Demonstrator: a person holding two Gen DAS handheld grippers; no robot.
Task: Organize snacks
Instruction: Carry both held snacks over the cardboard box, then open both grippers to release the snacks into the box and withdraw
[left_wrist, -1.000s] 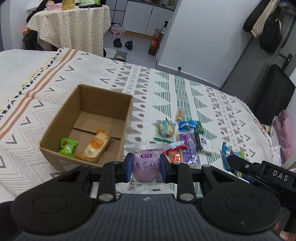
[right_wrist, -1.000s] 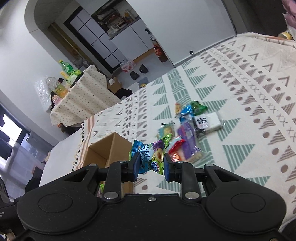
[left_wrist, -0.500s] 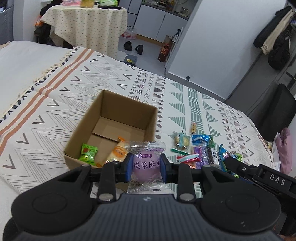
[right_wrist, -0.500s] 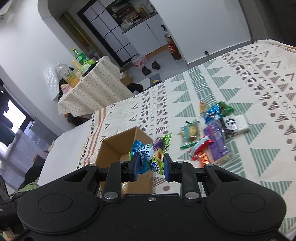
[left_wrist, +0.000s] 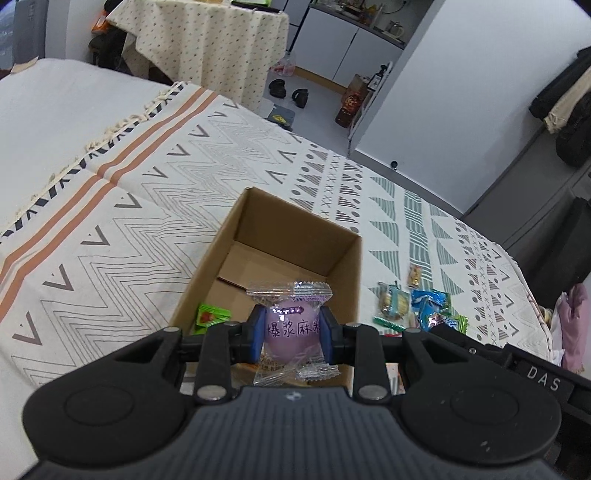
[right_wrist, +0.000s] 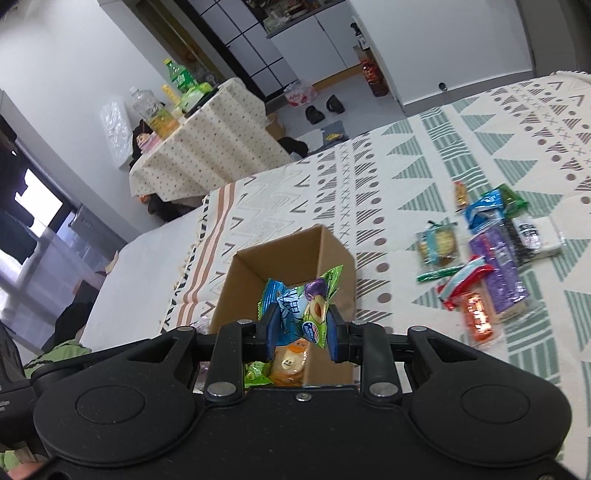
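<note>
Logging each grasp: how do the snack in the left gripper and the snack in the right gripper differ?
The purple snack sits in a clear wrapper printed with dark characters; the blue-green packet is opaque with fruit pictures. The purple one looks rounded and plump, the blue-green one flatter and crinkled. Both are pinched between fingers, left gripper and right gripper, above the cardboard box.

White walls (left_wrist: 436, 92), grey floor (left_wrist: 317, 99); dotted-cloth table (right_wrist: 207, 147), white cabinets (left_wrist: 332, 48), bright window (right_wrist: 37, 199)

The purple snack packet (left_wrist: 291, 328) carries dark Chinese characters reading 爆浆麻, with a further character cut off by the blue pad at 3 o'clock. White letters "DAS" stand on a black gripper body (left_wrist: 543, 378) at 4 o'clock in the left wrist view. Print on the other wrappers is too small to read.
</note>
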